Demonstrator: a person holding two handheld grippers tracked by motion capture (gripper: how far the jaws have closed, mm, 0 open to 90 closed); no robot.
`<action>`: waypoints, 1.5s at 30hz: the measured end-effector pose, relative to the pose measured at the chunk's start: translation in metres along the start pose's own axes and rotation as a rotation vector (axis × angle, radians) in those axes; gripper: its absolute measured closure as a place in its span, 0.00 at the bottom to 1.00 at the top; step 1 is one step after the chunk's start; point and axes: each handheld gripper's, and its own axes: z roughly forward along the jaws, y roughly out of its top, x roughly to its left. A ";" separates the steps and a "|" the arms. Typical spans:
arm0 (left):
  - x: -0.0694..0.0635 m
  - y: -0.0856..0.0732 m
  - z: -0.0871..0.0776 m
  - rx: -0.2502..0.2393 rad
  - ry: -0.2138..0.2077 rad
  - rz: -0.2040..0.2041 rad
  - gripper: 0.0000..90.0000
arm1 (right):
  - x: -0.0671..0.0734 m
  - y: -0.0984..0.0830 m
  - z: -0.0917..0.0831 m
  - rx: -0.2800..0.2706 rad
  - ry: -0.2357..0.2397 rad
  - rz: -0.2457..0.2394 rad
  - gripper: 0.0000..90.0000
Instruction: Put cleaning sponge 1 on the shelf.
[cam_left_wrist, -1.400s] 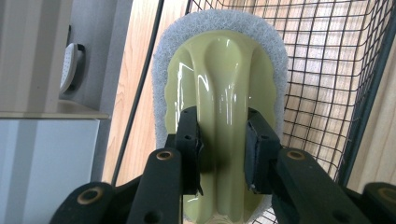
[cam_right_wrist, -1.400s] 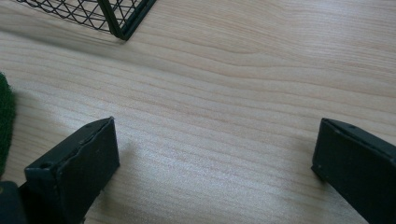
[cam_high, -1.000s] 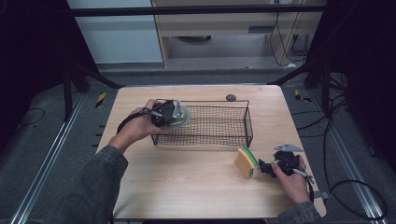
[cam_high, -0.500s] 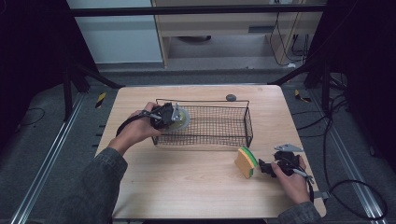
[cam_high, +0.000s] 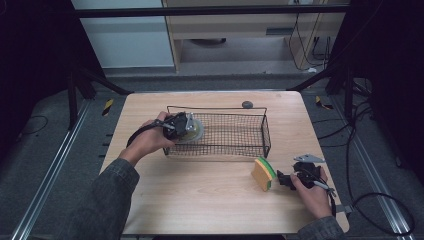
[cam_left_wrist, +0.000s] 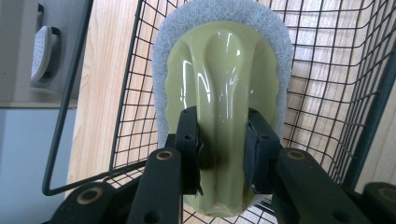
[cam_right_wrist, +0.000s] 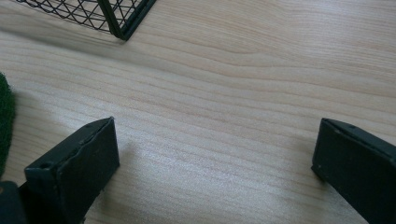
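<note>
A pale green scrubber (cam_left_wrist: 223, 100) with a grey-white pad sits pinched by its raised handle in your left gripper (cam_left_wrist: 223, 154), held over the left end of the black wire basket (cam_high: 235, 137), so releasing it off-centre could catch the pad on the rim. Your right gripper (cam_right_wrist: 215, 168) rests wide open and empty on the table (cam_high: 200, 200), just beside the upright yellow-and-green sponge (cam_high: 263, 174), which a nudge could topple.

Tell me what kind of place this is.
Probably a lab recording booth, not a kitchen: a bare wooden table inside a dark metal frame, loose cables on grey carpet, and handheld grippers working at a wire basket.
</note>
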 end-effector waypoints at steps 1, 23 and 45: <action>0.000 -0.001 0.000 -0.003 0.001 -0.001 0.78 | 0.000 0.000 0.000 0.001 0.001 0.000 0.01; 0.002 -0.006 0.008 -0.022 -0.058 -0.066 0.81 | 0.000 0.000 0.000 0.000 -0.002 0.002 0.01; 0.012 -0.008 -0.025 -0.180 0.062 -0.299 0.35 | 0.000 0.000 0.000 0.000 -0.003 0.001 0.01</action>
